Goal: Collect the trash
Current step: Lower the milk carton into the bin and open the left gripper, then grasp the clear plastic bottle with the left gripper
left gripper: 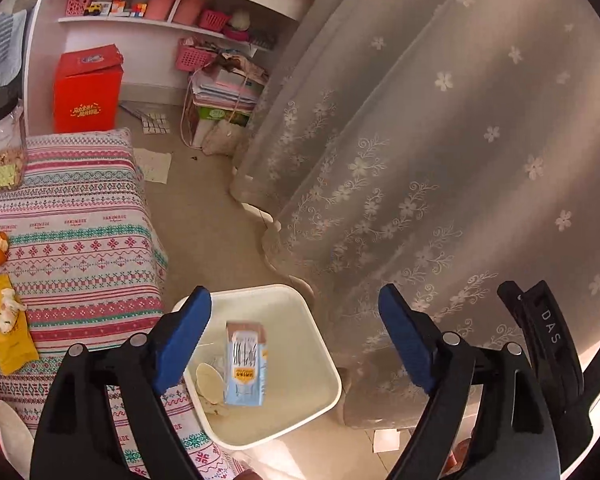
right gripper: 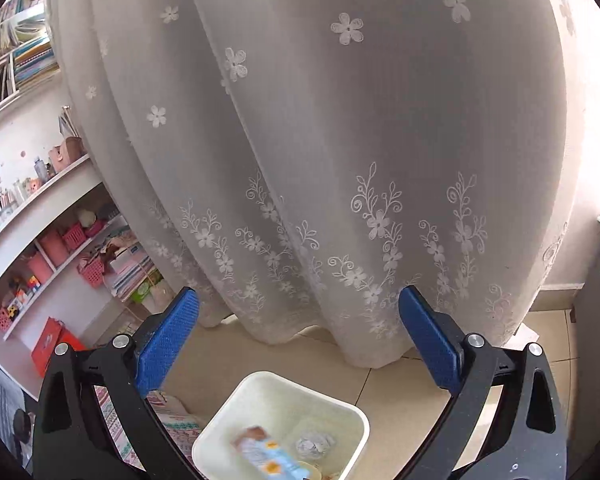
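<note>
Carton (left gripper: pixel 245 364) lay in the bin (left gripper: pixel 324 360) beside the table (left gripper: pixel 80 240); both our left gripper (left gripper: pixel 296 340) and right gripper (right gripper: pixel 300 340) hung above, jaws apart, empty. Wrappers (left gripper: pixel 8 320) remained; careless reaching could scatter them.

A patterned tablecloth (left gripper: pixel 84 216) covered the table, carrying a yellow wrapper (left gripper: pixel 8 326) and a jar (left gripper: pixel 2 148). On the tiled floor (left gripper: pixel 204 216) beside it stood a white bin (left gripper: pixel 324 364).

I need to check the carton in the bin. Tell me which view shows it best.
The left wrist view: the carton appears sharp and whole inside the bin, between open fingers. In the right wrist view the carton is blurred and cut off at the bottom edge.
</note>
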`<state>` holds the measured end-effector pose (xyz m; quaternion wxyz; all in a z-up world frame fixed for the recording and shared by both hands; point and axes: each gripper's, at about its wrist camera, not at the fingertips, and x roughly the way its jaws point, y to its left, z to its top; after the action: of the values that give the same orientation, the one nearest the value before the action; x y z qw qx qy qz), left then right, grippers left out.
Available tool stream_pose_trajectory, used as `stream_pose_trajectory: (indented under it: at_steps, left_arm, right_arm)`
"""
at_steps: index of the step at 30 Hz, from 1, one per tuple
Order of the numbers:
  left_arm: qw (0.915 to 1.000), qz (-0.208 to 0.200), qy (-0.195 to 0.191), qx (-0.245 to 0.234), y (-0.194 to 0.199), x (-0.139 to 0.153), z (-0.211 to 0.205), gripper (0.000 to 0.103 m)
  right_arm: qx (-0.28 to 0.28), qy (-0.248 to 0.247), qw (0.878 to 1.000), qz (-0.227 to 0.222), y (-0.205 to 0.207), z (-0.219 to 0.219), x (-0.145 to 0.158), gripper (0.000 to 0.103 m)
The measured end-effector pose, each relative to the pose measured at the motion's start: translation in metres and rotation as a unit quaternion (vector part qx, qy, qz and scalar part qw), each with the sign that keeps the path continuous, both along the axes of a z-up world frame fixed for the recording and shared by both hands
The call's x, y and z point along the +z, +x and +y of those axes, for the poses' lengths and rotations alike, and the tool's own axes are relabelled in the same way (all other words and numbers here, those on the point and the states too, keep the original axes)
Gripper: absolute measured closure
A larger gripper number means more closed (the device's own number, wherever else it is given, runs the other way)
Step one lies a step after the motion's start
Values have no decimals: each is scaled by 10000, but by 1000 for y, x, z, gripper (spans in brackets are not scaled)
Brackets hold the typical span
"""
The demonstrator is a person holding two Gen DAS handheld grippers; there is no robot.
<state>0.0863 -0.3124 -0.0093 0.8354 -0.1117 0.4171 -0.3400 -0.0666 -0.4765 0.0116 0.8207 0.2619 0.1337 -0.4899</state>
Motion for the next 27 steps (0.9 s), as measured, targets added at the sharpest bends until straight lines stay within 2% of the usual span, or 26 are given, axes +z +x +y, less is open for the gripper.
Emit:
stream_pose_trajectory:
  at_steps: [3,5,9,13,16,18,21,27]
  left_arm:
    - [9970,-422,412,509,0,11,15,13]
    - [9907,-718,660,953,-1,19,29,9]
    - [9726,-1254,1078,1637,-4,34,59,7]
    - [9527,-1431,1469,2242,-3,39,96,7]
    - [9332,-1571,1843,2656,-5,38,127,7]
    - [9231,-1600,2039,2843,-7,34,148,7]
    - [9117,-1437,2273,3106,-6,24,184,7]
    - [9006,-797,2454,3498,7,-6,261,7]
  right_arm:
    - [167,-149,9997,23,6,13,3,7]
    - [351,-236,9991,55,12,25,5,7]
    - [813,-481,9953,212,32,57,7,7]
    - [1261,-795,9882,362,52,94,8,7]
    - [1675,-922,9806,422,65,123,8,7]
    - [1943,-1031,9742,509,74,143,6,7]
    - [2297,-1209,9635,659,86,173,1,7]
    - [2909,-1311,9430,948,105,218,-8,7]
